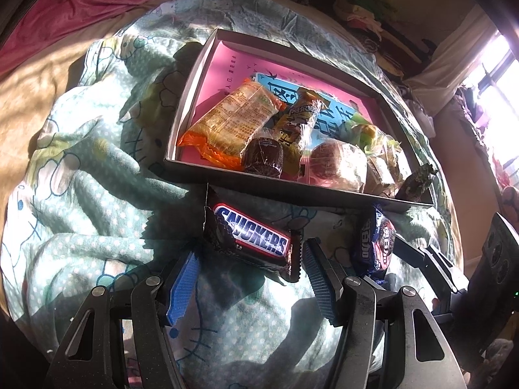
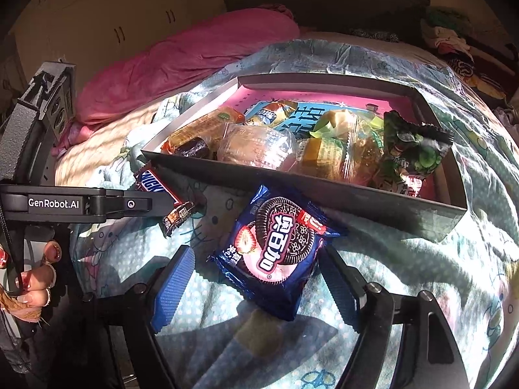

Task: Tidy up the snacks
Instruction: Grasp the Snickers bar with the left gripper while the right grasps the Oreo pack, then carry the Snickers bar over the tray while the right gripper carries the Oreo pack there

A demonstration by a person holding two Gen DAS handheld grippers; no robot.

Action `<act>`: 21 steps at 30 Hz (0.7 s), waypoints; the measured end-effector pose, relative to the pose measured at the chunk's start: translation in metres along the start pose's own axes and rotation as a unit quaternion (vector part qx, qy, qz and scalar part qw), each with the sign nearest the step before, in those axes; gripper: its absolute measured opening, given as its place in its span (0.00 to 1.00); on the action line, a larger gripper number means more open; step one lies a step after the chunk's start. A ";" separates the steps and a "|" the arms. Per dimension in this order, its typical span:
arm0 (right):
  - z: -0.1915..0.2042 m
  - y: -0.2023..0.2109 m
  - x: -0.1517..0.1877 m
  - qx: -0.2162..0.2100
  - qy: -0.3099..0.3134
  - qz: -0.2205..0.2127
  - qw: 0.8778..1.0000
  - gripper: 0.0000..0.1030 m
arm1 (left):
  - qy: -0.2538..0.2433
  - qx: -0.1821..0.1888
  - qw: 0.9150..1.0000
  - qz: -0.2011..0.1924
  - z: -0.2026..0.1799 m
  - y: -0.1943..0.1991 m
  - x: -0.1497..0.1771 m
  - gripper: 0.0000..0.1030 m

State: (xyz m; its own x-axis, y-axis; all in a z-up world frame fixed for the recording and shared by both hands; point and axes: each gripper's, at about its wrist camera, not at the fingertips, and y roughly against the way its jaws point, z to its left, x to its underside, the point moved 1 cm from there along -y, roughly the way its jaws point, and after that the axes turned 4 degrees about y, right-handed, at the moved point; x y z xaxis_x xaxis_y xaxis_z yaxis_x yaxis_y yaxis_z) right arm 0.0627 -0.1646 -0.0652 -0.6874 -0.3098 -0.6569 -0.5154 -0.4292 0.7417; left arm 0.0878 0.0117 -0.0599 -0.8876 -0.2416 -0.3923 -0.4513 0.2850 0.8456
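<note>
A Snickers bar (image 1: 249, 236) lies on the bedspread in front of a grey box (image 1: 292, 191) with a pink floor. My left gripper (image 1: 248, 278) is open, its blue pads on either side of the bar's near end. A blue Oreo pack (image 2: 279, 249) lies next to it, also seen in the left wrist view (image 1: 376, 243). My right gripper (image 2: 256, 285) is open around the Oreo pack. The box (image 2: 324, 191) holds several wrapped snacks, among them an orange pack (image 1: 230, 123) and a green pack (image 2: 415, 152). The Snickers bar (image 2: 152, 184) shows partly behind the left gripper's finger.
The box sits on a rumpled green cartoon bedspread (image 1: 81, 178). A pink duvet (image 2: 181, 58) lies at the back. Clothes are piled at the far right (image 1: 366, 16). A window (image 1: 499, 97) is at the right. A hand with red nails (image 2: 35, 275) holds the left gripper.
</note>
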 end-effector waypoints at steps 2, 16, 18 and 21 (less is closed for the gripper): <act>0.001 -0.003 -0.001 0.001 0.002 -0.003 1.000 0.77 | -0.006 0.000 1.000 -0.002 -0.003 -0.001 0.000 0.63; 0.018 -0.012 -0.007 0.017 0.069 0.001 0.997 0.58 | -0.029 0.003 1.000 -0.010 -0.013 -0.007 -0.001 0.43; 0.015 -0.010 -0.008 0.017 0.069 -0.001 0.997 0.54 | -0.030 0.006 0.999 -0.012 -0.014 -0.008 0.000 0.41; 0.010 -0.009 -0.008 0.018 0.062 0.002 0.998 0.53 | -0.033 0.011 0.999 -0.014 -0.017 -0.008 0.002 0.38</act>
State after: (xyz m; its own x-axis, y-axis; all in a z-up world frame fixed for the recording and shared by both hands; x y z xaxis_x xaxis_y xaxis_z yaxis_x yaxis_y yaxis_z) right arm 0.0680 -0.1494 -0.0654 -0.6222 -0.4138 -0.6645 -0.5330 -0.3977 0.7468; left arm 0.0913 -0.0070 -0.0618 -0.8785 -0.1880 -0.4391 -0.4771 0.2988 0.8265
